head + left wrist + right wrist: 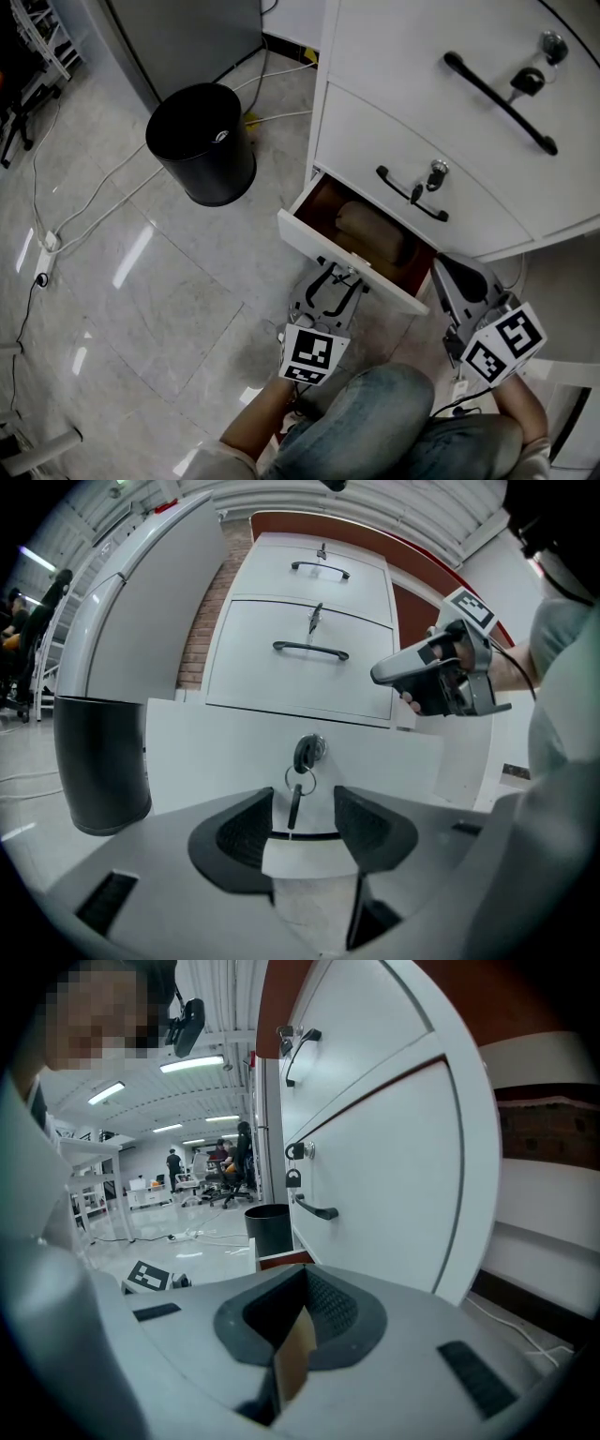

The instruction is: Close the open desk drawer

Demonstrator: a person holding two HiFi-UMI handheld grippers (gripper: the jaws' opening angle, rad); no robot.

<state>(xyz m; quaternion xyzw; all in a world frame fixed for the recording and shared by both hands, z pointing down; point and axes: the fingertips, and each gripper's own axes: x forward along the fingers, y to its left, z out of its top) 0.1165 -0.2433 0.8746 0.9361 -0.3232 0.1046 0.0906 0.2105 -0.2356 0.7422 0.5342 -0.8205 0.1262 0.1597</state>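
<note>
The bottom drawer (314,246) of the white cabinet stands pulled out, showing a brown inside with a tan rolled object (370,230). My left gripper (339,274) is open right at the drawer front (206,752). Its fingers (244,832) sit either side of the thin black handle (305,836), below the lock (307,752) and its hanging key (294,805). My right gripper (442,270) hovers off the drawer's right corner, beside the cabinet, apart from everything. In its own view the right gripper (298,1321) has its jaws pressed together with nothing held.
A black waste bin (203,142) stands on the tiled floor left of the cabinet. Cables (94,202) and a power strip (42,258) lie further left. Two shut drawers with black handles (412,194) sit above. The person's knees (375,422) are just below the grippers.
</note>
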